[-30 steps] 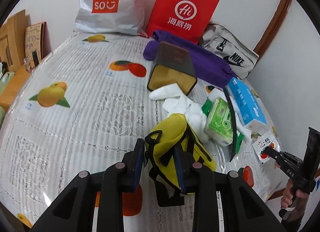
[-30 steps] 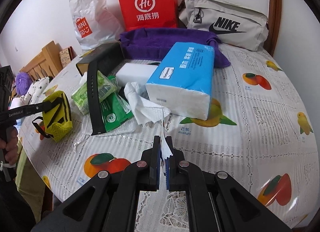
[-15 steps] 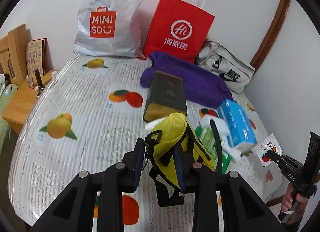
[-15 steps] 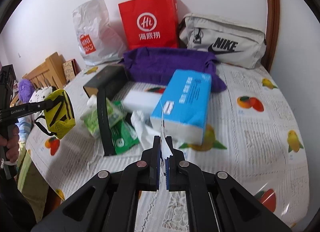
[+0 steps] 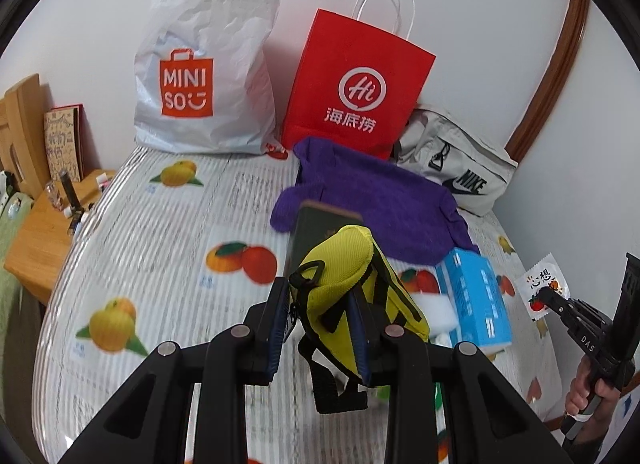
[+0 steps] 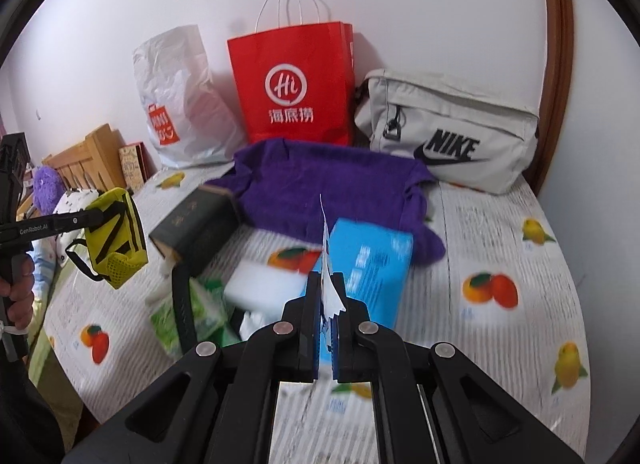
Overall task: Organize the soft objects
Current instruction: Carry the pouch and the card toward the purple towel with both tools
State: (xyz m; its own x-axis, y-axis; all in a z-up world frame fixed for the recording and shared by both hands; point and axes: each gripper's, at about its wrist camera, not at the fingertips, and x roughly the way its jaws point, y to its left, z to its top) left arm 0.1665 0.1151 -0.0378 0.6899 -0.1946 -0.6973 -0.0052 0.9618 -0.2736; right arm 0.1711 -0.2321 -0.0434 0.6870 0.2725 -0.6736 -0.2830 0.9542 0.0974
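Left gripper (image 5: 320, 320) clamps a yellow pouch (image 5: 356, 296); right gripper (image 6: 328, 324) pinches a white packet (image 6: 330, 292) (jaws nearly touching), both tilted downward.

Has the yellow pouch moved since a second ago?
Yes. The yellow pouch, gripped by the left claw, has risen off the table, against the wooden headboard.

Left gripper (image 5: 320, 328): we see black angular arms, blue-edged pads, silver screws.
Right gripper (image 6: 329, 328): black too, silver screws, blue pads.

Both wrist views angled down, sharing table (image 5: 168, 224)
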